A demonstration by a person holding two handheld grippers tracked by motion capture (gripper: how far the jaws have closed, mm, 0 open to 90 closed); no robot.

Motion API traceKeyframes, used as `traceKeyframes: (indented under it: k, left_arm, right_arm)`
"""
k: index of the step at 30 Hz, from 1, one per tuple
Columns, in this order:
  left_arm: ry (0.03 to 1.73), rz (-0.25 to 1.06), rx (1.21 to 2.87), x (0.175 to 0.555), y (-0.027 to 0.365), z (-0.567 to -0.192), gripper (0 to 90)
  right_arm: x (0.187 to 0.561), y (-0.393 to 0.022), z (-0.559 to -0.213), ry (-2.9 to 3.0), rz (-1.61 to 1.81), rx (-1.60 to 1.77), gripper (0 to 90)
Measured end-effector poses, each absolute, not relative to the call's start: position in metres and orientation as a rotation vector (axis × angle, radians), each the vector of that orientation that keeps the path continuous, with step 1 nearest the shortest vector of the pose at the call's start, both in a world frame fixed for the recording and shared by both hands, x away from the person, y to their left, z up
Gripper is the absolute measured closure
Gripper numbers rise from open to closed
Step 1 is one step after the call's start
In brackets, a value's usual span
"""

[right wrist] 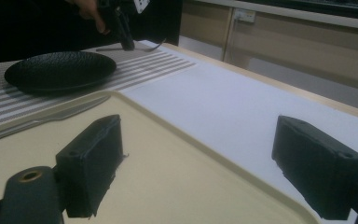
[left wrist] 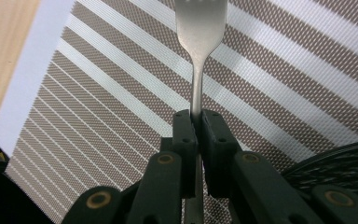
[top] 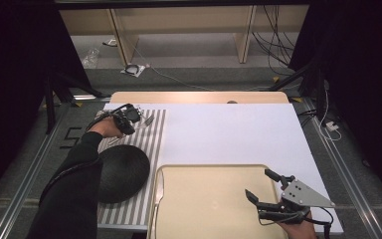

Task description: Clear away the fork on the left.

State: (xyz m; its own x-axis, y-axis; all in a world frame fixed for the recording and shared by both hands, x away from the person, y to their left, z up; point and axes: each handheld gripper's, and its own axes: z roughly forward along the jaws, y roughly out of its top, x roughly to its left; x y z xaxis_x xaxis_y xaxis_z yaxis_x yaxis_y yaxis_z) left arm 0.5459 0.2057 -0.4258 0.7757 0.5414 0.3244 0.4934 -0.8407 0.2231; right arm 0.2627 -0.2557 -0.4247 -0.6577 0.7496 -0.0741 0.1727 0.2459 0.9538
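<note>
high view: the left gripper (top: pixel 138 117) holds one fork (top: pixel 148 121) over the far end of the striped placemat (top: pixel 129 206), beyond one black plate (top: pixel 122 172). one knife (top: pixel 158 188) rests on the edge of the beige tray (top: pixel 204 199), where the right gripper (top: pixel 261 186) hovers with jaws wide.

left gripper view: the jaws pinch the fork (left wrist: pixel 199 56) at its thin handle below the neck. it looks stiff, light and slippery, so a grip nearer mid-handle seems steadier.

right gripper view: the pads (right wrist: pixel 93 165) stand far apart, holding nothing.
</note>
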Motion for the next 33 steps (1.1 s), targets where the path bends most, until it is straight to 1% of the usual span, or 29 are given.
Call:
traceKeyframes:
  k: [3, 8, 12, 14, 18, 27, 33]
  left_arm:
    - [0.813, 0.615, 2.839, 0.544, 0.202, -0.416, 84.3]
    - [0.819, 0.627, 2.830, 0.539, 0.196, -0.405, 84.3]
    - [0.878, 0.588, 2.798, 0.528, 0.187, -0.396, 84.3]
    - [0.878, 0.567, 2.784, 0.523, 0.183, -0.393, 84.3]
    - [0.858, 0.571, 2.782, 0.510, 0.174, -0.389, 84.3]
    - [0.809, 0.518, 2.738, 0.484, 0.167, -0.386, 84.3]
    - [0.748, 0.499, 2.719, 0.460, 0.160, -0.383, 84.3]
  right_arm:
    - [0.263, -0.256, -0.425, 1.996, 1.422, 0.839, 17.0]
    - [0.262, -0.256, -0.424, 1.992, 1.424, 0.836, 17.0]
    - [0.263, -0.256, -0.424, 1.987, 1.427, 0.834, 17.0]
    - [0.262, -0.256, -0.424, 1.997, 1.416, 0.840, 17.0]
    - [0.262, -0.255, -0.424, 1.994, 1.424, 0.833, 17.0]
    - [0.262, -0.255, -0.424, 1.997, 1.424, 0.840, 17.0]
    - [0.262, -0.255, -0.424, 1.994, 1.423, 0.840, 17.0]
